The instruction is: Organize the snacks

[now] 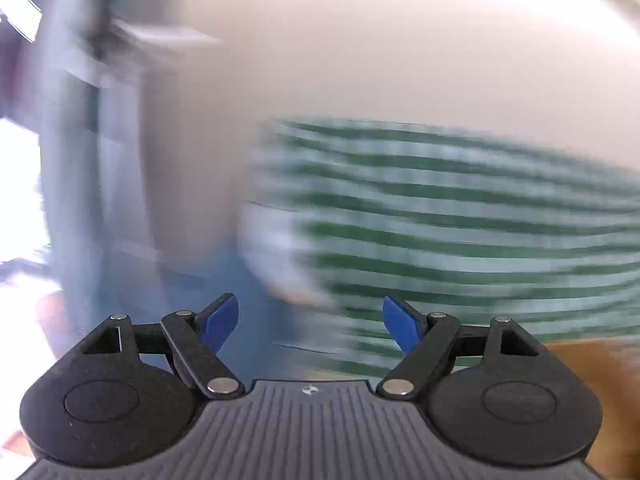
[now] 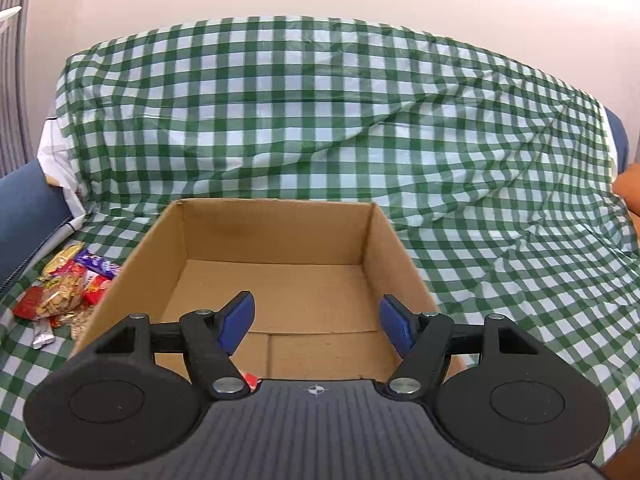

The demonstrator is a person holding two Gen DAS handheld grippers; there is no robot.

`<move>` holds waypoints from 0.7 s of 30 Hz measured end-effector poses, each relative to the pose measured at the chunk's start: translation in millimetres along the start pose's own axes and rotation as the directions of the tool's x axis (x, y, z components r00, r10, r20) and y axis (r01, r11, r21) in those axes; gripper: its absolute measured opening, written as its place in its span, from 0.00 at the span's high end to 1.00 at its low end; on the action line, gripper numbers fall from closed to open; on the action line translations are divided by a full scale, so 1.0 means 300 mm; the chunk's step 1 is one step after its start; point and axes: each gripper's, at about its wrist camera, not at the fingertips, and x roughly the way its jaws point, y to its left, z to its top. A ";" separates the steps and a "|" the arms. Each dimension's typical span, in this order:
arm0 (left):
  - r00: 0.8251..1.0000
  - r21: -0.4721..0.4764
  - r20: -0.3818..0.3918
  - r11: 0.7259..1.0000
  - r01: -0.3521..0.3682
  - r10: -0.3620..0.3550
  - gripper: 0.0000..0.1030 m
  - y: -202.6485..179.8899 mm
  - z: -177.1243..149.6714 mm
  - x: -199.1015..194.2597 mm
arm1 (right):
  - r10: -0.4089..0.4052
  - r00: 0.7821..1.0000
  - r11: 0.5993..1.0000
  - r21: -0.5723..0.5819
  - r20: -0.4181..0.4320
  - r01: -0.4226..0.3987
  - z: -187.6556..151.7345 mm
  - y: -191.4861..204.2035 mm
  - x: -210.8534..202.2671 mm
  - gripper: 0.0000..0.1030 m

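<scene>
Snacks, box only right-view.

Snack pile left of box, on cloth

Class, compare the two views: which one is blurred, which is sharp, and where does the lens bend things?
Left wrist view: heavy streaking smears the checked cloth, though the left gripper stays crisp. Right wrist view: sharp, evenly lit cardboard box and snack packets; fisheye curves the edges.
</scene>
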 end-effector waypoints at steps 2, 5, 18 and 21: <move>0.983 0.012 -0.008 0.983 -0.185 0.185 0.16 0.114 0.022 0.036 | 0.018 1.000 1.000 -0.008 0.005 -0.018 0.006 0.027 0.002 0.31; 0.924 0.011 -0.108 0.930 -0.368 0.367 0.14 0.253 0.003 0.133 | 0.043 0.999 0.999 -0.029 0.013 -0.043 0.007 0.079 0.004 0.31; 0.998 0.022 0.059 0.999 0.023 -0.024 0.11 0.081 -0.039 0.226 | 0.211 0.975 0.968 -0.149 0.066 -0.200 -0.003 0.352 0.016 0.31; 0.967 0.054 -0.137 0.973 0.225 -0.216 0.46 -0.033 -0.109 0.295 | 0.262 0.963 0.951 -0.185 0.066 -0.246 -0.005 0.432 0.023 0.31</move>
